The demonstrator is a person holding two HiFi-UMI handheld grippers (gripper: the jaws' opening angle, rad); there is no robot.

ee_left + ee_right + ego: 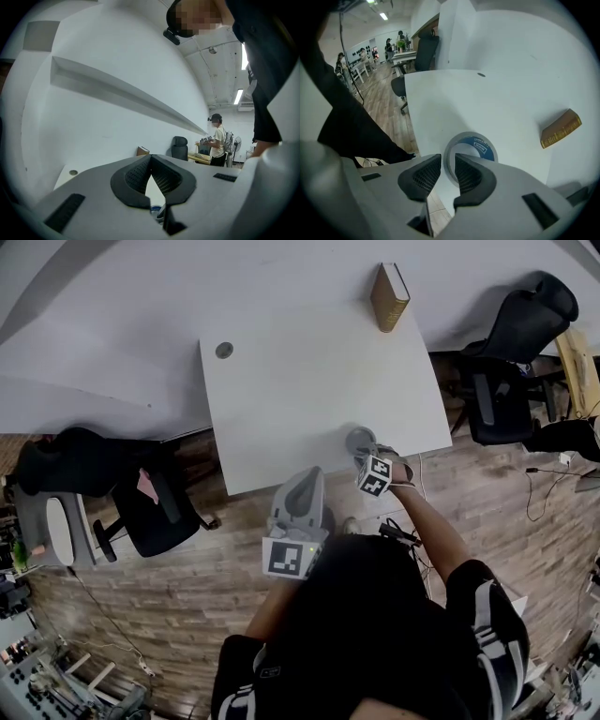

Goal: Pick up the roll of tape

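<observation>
The roll of tape (359,439) lies flat on the white table (309,371) close to its front edge; it is grey with a blue label (477,144). My right gripper (365,455) points steeply down at it. In the right gripper view its jaws (447,171) stand open, with the roll's near wall in line with the gap between them and no pad pressing on it. My left gripper (308,476) hovers level at the table's front edge, left of the roll. Its jaws (151,161) meet at the tips with nothing between them.
A brown book (389,296) stands at the table's far edge, also seen as the book (561,128) in the right gripper view. A round cable grommet (224,350) sits at the far left corner. Black office chairs (516,343) (141,502) flank the table on wooden floor.
</observation>
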